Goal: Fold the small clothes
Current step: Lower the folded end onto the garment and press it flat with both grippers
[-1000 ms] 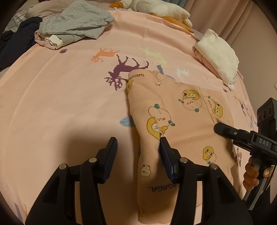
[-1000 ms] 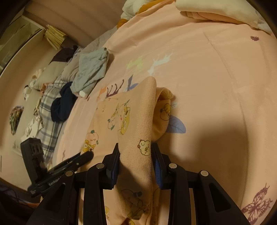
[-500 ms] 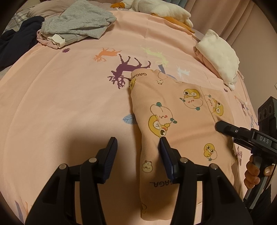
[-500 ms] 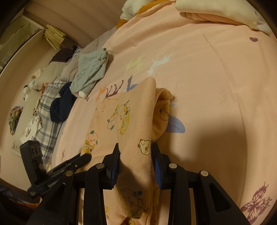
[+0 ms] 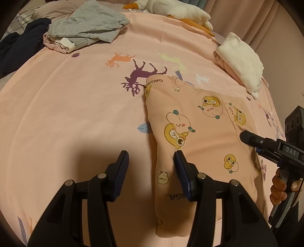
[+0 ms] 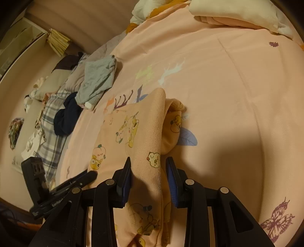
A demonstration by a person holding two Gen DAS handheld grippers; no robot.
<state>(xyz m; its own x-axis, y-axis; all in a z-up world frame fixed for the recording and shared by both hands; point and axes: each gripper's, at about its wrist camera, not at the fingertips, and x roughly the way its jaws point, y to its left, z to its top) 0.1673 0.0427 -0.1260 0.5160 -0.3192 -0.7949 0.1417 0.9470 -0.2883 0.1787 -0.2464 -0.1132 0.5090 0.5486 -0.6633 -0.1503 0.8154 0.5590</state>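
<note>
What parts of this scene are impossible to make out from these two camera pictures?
- Right wrist view: the cartoon-print garment's near end runs behind the right hand-held gripper and off the bottom edge.
- Left wrist view: the person's hand is cut by the frame's rim.
- Left wrist view: the white plush toy is cropped at the top.

Left wrist view: camera sits behind left claw (image 5: 151, 161), looks forward and down along fingers at pink bed sheet (image 5: 66, 114), close above it. Right claw (image 5: 247, 136) enters from right edge.

Right wrist view: camera sits behind right claw (image 6: 148, 167), faces down over same bed toward far wall, also close. Left claw (image 6: 89, 174) shows at lower left.

Both views share printed peach garment (image 5: 199, 136) (image 6: 144, 129), gray clothes pile (image 5: 85, 24) (image 6: 96, 79), deer print (image 5: 140, 74) (image 6: 121, 100).
</note>
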